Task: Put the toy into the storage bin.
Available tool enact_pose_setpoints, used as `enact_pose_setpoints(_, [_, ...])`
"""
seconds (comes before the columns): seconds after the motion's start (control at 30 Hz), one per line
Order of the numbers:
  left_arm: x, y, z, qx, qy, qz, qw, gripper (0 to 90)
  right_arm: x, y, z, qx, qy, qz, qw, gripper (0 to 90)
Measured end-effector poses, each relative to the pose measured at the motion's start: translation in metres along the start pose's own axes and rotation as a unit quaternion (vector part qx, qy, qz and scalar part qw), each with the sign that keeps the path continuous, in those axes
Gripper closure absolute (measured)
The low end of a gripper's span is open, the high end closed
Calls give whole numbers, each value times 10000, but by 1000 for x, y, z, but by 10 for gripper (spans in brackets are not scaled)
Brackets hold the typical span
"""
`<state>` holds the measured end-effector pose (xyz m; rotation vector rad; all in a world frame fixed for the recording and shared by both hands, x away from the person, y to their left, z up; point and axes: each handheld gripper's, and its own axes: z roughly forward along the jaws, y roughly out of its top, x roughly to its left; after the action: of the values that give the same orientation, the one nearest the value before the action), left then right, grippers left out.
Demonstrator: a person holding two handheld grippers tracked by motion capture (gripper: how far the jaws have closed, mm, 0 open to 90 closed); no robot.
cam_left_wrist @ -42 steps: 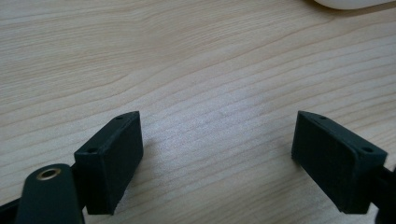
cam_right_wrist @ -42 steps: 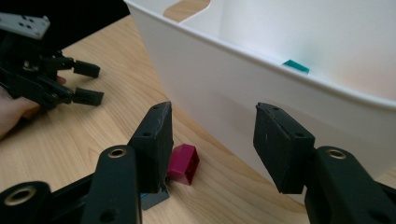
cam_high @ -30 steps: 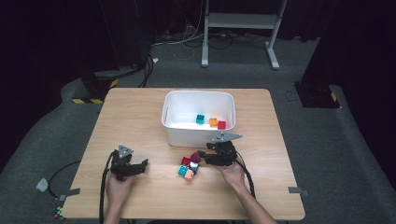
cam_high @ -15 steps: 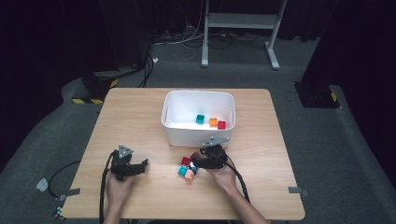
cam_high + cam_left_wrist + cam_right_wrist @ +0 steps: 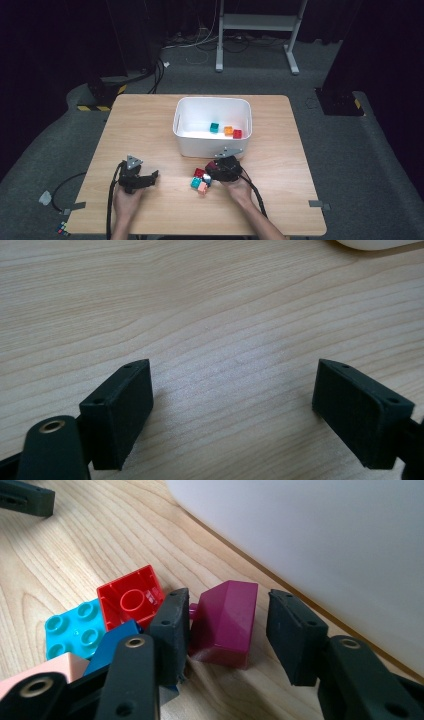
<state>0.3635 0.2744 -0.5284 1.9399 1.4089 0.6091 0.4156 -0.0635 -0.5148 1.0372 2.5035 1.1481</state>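
The right gripper [image 5: 227, 625] was down at the table [image 5: 150, 120] with a dark purple block [image 5: 225, 622] between its two jaws. The jaws had just been closing around that block. One jaw pressed against the block's near side, while a narrow gap showed between the block and the other jaw, so the block was not yet squeezed from both sides. In the high view the right gripper [image 5: 212, 172] sat just in front of the white bin [image 5: 212, 142], its jaws pointing toward the small pile of blocks.

Outside the touching jaw, hard against it, lay a red block [image 5: 131, 600] turned hollow side up. Beyond that were a teal block [image 5: 75, 627] with four studs, a blue block [image 5: 112, 642] partly hidden behind the gripper's body, and a pale pink block [image 5: 60, 667] at the lower edge. Past the other jaw rose the wall of the bin, close by but not touching.

Inside the bin lay three more blocks: a teal one [image 5: 214, 127], an orange one [image 5: 228, 131] and a red one [image 5: 237, 133].

The left gripper [image 5: 232, 400] hung low over bare wood, its jaws spread wide with nothing between them. In the high view it [image 5: 150, 177] was well apart from the pile, held in the person's left hand [image 5: 127, 200].
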Motion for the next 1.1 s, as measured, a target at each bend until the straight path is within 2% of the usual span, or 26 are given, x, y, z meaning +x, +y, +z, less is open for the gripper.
enact_pose_setpoints(0.17, [0, 0, 0, 0, -1, 1, 10000, 166, 1, -1, 3, 78, 27, -115, 9999, 532])
enact_pose_setpoints(0.27, [0, 0, 0, -1, -1, 1, 10000, 166, 1, -3, 3, 66, 92, -74, 9999, 517])
enact_pose_setpoints(0.63, [0, 0, 0, -1, -1, 0, 10000, 166, 3, -3, 3, 102, -41, -281, 9995, 563])
enact_pose_setpoints(0.73, [0, 0, 0, -1, -1, 0, 10000, 166, 2, -4, 1, 74, -38, -236, 9997, 565])
enact_pose_setpoints(0.87, [0, 0, 0, 0, -1, 1, 10000, 167, -1, -4, -3, 21, -18, -179, 9998, 566])
enact_pose_setpoints(1.1, [0, 0, 0, 0, 1, 5, 10000, 166, -2, -1, -21, -103, -11, -272, 9996, 566])
